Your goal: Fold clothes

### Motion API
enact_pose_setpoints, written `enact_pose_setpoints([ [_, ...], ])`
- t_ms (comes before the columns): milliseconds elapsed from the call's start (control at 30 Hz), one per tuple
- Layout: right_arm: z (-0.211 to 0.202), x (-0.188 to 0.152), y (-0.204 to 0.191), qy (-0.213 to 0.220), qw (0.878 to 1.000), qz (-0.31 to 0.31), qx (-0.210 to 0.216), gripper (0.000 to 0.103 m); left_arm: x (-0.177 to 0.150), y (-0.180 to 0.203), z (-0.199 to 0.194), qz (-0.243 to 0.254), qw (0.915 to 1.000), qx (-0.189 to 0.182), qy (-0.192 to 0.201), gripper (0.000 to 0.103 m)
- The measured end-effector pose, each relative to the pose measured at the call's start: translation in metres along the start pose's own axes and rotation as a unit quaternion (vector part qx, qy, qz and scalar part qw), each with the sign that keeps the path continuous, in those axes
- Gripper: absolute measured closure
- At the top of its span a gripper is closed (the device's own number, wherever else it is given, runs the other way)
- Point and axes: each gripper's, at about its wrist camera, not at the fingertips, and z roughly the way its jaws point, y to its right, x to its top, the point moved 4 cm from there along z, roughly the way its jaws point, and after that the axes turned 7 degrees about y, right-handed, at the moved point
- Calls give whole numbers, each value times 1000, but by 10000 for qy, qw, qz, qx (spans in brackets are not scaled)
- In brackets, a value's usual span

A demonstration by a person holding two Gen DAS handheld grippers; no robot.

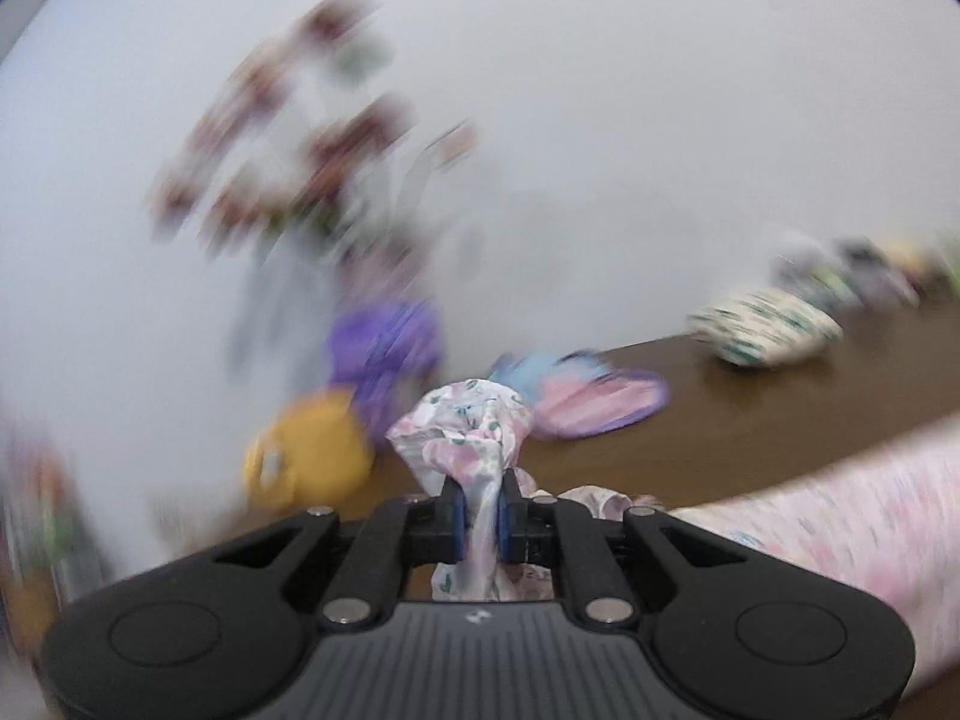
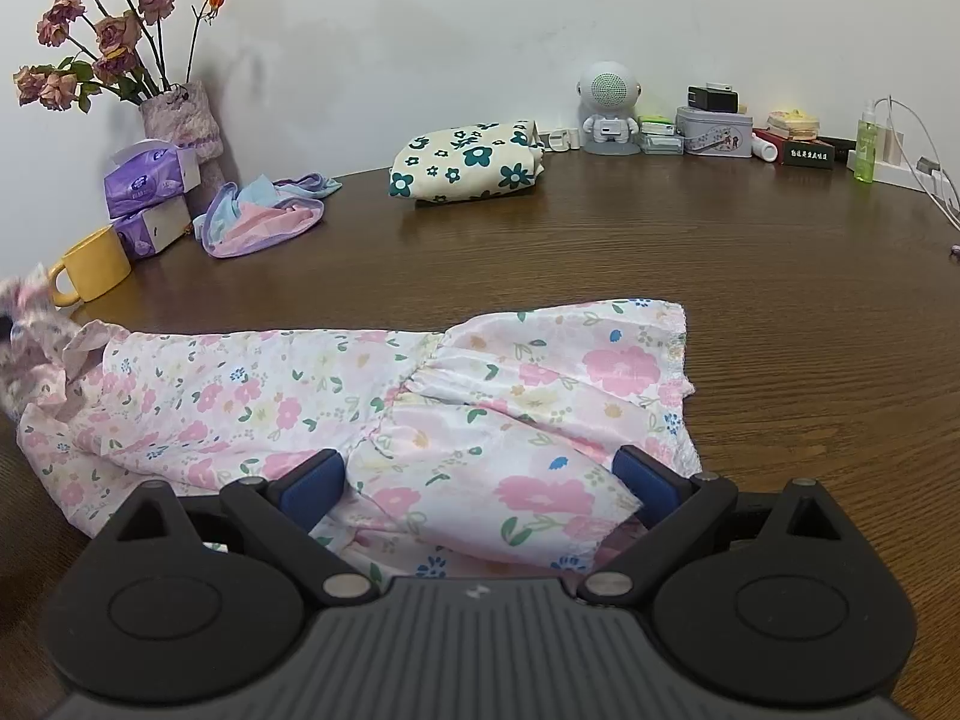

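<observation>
pink floral garment (image 2: 336, 396) spread across the near part of the brown wooden table (image 2: 690, 252), one end lifted at the left edge of the right wrist view. left gripper (image 1: 478, 513): jaws narrow, pads pinching a bunched fold of that garment, cloth puffing out ahead of the fingertips; left wrist view heavily blurred. right gripper (image 2: 480, 480): jaws spread wide, low over the garment's near end, fabric lying between the blue pads (image 2: 315, 486); cannot tell whether they touch it.

counts: one folded cream cloth with dark green flowers (image 2: 468, 162) near the wall; one crumpled pink, blue and purple garment (image 2: 264, 213) to its left; two purple tissue packs (image 2: 150, 180), stacked; one yellow mug (image 2: 90, 267), contents not visible; one robot-shaped speaker (image 2: 607, 108).

containers: pink vase (image 2: 183, 117) holding dried roses (image 2: 102, 30); printed tin (image 2: 714, 131) with a dark adapter (image 2: 713, 97) on its lid.
</observation>
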Motion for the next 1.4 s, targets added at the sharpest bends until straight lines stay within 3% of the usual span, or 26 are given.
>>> enact_pose_setpoints([
  [100,0,0,0,-3,10000,-8,3,5,4,35,-14,1092,9913,-609,420,94],
  [233,0,0,0,-6,10000,-9,2,5,-3,75,-25,2121,9670,-1256,638,94],
  [433,-1,0,0,-9,10000,-13,6,5,-14,112,-28,2677,9447,-1816,540,94],
  [600,-1,0,-1,-9,10000,-12,23,5,-20,126,-24,2887,9328,-2136,293,93],
  [767,-1,0,0,-7,10000,-1,31,4,-20,133,-20,2869,9313,-2246,61,90],
  [1267,-3,-2,-2,-24,10000,-43,49,3,-2,138,-14,2302,9432,-2395,-104,85],
  [1333,-3,-2,-2,-26,10000,-47,55,3,1,128,-22,2095,9457,-2483,-134,76],
  [1400,-3,-2,-2,-26,10000,-45,59,3,7,118,-25,1790,9478,-2635,-142,58],
])
